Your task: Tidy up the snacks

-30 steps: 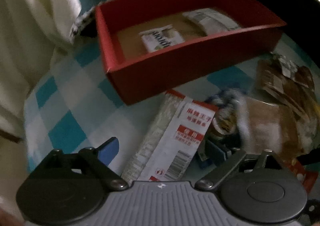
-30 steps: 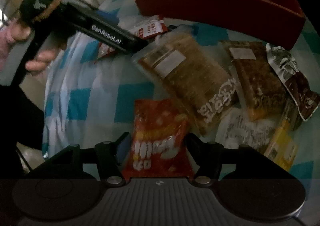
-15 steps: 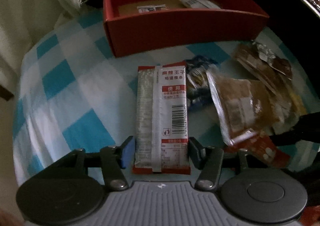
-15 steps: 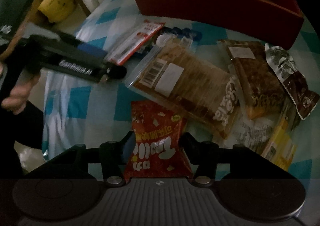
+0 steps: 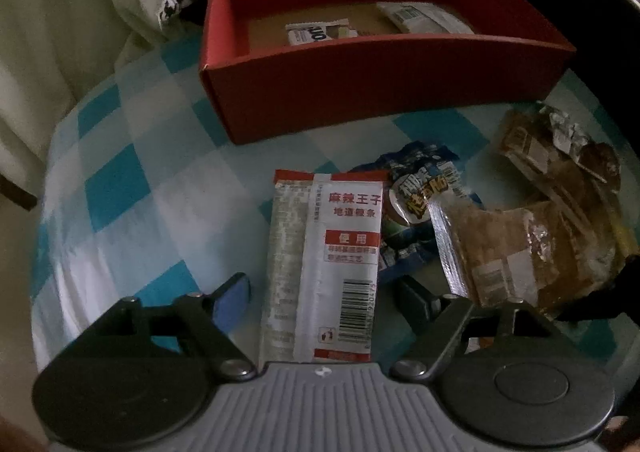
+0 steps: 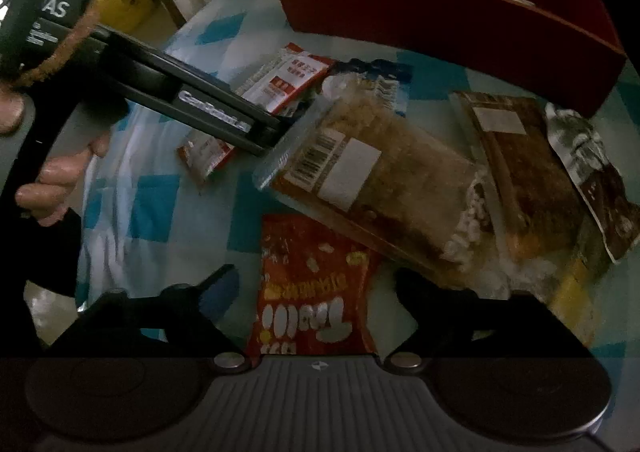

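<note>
Checked blue-and-white cloth (image 5: 120,188) covers the worktop, and at its far side sits a red cardboard box (image 5: 372,92) with two small packets lying flat on its floor. Nearer, a clear bag of brown snacks (image 6: 384,180) sprawls among other wrappers, partly overlapping a blue pouch (image 5: 424,192). The white-and-red spicy-strip packet (image 5: 324,272) lies flat between the pads of the left hand-held gripper (image 5: 324,294); its jaws have just been opening and stand clear of the packet's edges. The right hand-held gripper (image 6: 316,288) has likewise just been opening, jaws wide apart, with a red-orange snack bag (image 6: 312,284) lying loose between them, untouched by either pad.
</note>
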Motion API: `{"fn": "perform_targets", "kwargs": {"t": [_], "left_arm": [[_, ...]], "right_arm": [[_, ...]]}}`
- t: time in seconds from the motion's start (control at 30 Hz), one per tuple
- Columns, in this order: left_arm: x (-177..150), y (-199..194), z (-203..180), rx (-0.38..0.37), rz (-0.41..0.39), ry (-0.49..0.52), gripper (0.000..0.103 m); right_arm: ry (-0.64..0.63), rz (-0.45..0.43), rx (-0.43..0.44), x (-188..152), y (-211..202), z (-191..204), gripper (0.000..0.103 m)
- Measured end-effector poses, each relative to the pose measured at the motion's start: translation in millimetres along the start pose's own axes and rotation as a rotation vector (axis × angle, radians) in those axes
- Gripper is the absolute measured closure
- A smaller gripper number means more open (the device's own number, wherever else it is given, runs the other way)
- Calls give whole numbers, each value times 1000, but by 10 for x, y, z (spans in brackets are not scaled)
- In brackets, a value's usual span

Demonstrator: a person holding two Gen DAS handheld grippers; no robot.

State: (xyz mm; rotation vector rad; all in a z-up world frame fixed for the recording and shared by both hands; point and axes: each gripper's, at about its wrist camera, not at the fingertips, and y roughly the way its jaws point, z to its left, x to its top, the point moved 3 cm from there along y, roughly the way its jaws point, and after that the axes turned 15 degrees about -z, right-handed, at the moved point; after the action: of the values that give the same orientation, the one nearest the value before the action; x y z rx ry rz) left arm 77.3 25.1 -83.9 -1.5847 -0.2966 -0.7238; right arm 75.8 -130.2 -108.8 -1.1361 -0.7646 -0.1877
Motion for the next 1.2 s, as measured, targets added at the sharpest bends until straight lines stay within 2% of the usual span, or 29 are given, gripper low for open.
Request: {"fn": "perform_targets", "kwargs": {"t": [0.03, 0.17, 0.33, 0.4, 0.47, 0.6, 0.7, 0.93, 1.1, 1.2], "left_arm": [[-8, -9, 2, 1, -1, -4, 29], [-51, -56, 34, 7, -10, -15, 34], [-90, -97, 28, 5, -24, -12, 39], [-88, -95, 25, 5, -24, -8, 38], [-89, -86, 26, 22, -26, -3, 31], [-86, -75, 50, 26, -17, -19, 30], [-82, -72, 43, 28, -15, -20, 30], [-110, -61, 78, 31, -14, -20, 20], [-110, -50, 102, 33, -11, -19, 17], [-121, -66, 127, 39, -19, -30, 20]], "right_arm": [[8, 1, 19, 1, 18, 3, 0], [36, -23, 45, -22, 19, -26, 0], [190, -87, 109, -48, -52, -227, 0], [153, -80, 118, -61, -53, -202, 0], [83, -65, 89, -85, -37, -109, 0], [-91, -51, -22, -187, 32, 168, 0], [-123, -88, -77, -245, 44, 231, 0], [-84, -72, -112, -196, 59, 272, 0], [-186, -46, -157, -165, 201, 372, 0], [-243, -45, -180, -156, 183, 391, 11]]}}
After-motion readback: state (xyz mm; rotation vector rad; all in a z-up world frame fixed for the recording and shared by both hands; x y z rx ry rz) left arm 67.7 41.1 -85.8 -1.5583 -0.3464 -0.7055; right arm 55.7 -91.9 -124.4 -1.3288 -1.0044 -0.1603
